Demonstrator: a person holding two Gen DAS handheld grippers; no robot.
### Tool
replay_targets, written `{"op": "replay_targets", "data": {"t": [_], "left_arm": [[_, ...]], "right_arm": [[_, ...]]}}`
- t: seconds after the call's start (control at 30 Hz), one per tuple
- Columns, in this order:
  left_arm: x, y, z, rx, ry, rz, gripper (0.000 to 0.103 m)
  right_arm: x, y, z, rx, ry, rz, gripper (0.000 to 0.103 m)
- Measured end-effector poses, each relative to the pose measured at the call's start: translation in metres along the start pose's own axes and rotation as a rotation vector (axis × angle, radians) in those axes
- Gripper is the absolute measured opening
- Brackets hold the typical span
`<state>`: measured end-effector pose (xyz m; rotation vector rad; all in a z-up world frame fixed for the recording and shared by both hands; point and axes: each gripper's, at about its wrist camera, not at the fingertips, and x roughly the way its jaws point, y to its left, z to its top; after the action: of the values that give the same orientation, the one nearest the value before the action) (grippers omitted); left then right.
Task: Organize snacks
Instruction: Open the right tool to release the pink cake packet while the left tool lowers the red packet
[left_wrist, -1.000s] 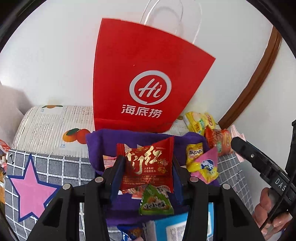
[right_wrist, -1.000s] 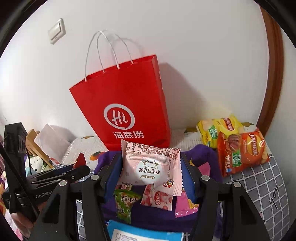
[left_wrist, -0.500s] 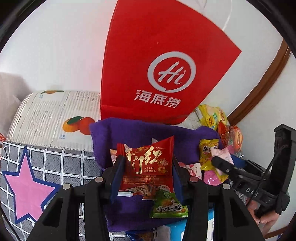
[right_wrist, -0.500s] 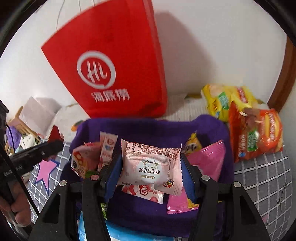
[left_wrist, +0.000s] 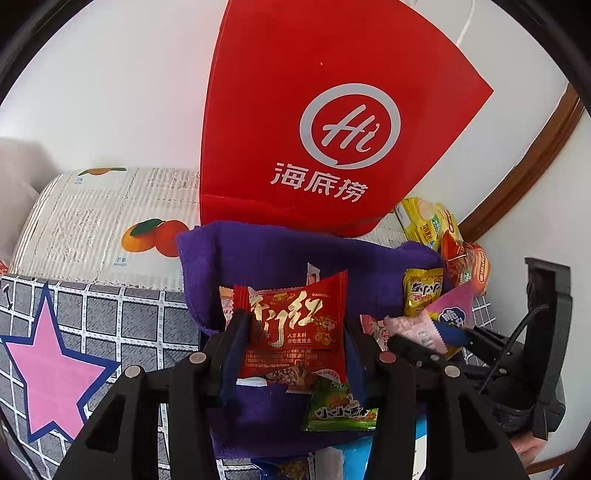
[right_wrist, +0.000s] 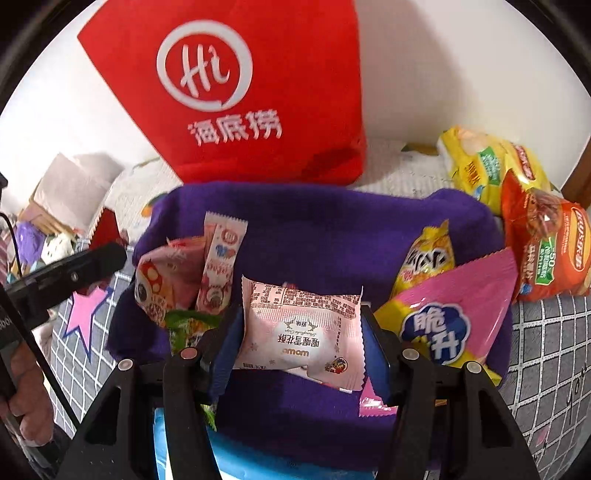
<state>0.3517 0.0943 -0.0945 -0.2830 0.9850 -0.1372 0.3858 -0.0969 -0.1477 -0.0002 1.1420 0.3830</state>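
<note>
Fingers of the left gripper clamp a red snack packet; the right gripper pinches a pale pink pastry packet, both above the purple fabric bin. Best to let go low over bare purple, clear of the leaning packets. Only the right view shows the orange chip bag fully, right of the bin.

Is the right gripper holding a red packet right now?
No, the right gripper is shut on a pale pink packet held between its fingers above the purple bin.
</note>
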Motion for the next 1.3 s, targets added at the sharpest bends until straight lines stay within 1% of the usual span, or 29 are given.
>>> {"op": "replay_targets", "data": {"t": [0.17,0.33,0.6,0.77,0.87,1.0,1.13,1.23,1.3], "left_arm": [[-0.002,0.0,0.0,0.0,0.0,-0.002,0.045],[-0.002,0.0,-0.001,0.003,0.002,-0.003,0.045],[0.001,0.001,0.0,-0.001,0.012,0.002,0.045],[0.004,0.001,-0.001,-0.001,0.024,0.0,0.045],[0.006,0.0,-0.002,0.001,0.031,0.001,0.046],[0.008,-0.002,-0.003,0.003,0.039,0.0,0.046],[0.01,-0.003,-0.003,0.006,0.046,-0.002,0.046],[0.011,-0.004,-0.004,0.009,0.051,-0.005,0.046],[0.011,-0.005,-0.005,0.005,0.049,0.007,0.046]], "right_arm": [[0.007,0.002,-0.002,0.001,0.037,0.012,0.06],[0.012,0.008,-0.005,-0.027,0.072,0.018,0.061],[0.013,0.002,-0.003,0.002,0.08,0.024,0.064],[0.018,0.0,-0.003,0.0,0.11,0.023,0.065],[0.019,0.003,-0.004,-0.01,0.118,0.02,0.068],[0.016,0.005,-0.004,-0.02,0.103,0.001,0.073],[0.008,0.003,-0.004,-0.017,0.079,0.008,0.076],[0.003,-0.001,-0.002,0.001,0.058,0.009,0.076],[-0.003,-0.006,-0.001,0.019,0.041,0.012,0.076]]}}
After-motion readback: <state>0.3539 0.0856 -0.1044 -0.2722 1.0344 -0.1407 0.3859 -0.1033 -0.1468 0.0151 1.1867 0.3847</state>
